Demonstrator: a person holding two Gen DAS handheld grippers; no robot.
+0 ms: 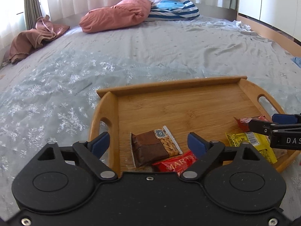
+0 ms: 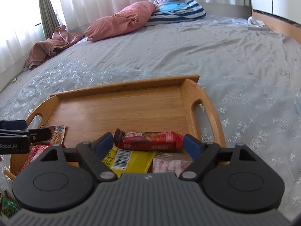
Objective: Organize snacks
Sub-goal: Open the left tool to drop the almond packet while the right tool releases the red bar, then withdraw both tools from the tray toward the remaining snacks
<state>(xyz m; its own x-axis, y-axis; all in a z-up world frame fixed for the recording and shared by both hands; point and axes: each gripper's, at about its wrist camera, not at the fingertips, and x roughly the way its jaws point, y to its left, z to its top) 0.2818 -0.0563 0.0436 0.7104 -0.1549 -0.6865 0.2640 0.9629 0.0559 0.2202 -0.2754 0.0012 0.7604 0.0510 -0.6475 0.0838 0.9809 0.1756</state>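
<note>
A bamboo tray (image 1: 169,86) (image 2: 122,85) lies on the bed with snack packets along its near side. My left gripper (image 1: 148,142) (image 2: 28,129) hangs open over the tray's left end. A brown nut-bar packet (image 1: 150,146) (image 2: 58,135) lies between its fingers, clear of the pads, next to a red packet (image 1: 175,163) (image 2: 35,152). My right gripper (image 2: 149,141) (image 1: 272,124) is open over the tray's right end, with a red bar (image 2: 150,141) (image 1: 244,121) lying across the gap. Under it lie a yellow packet (image 2: 128,160) (image 1: 250,141) and a pink-white packet (image 2: 169,164).
The tray's far half is bare wood. A pink pillow (image 1: 116,17), a striped pillow (image 1: 173,7) and a brown cloth (image 1: 37,37) lie at the far end of the bed. Green packets (image 2: 9,203) lie off the tray at the near left. A wooden bed frame (image 1: 263,30) runs along the right.
</note>
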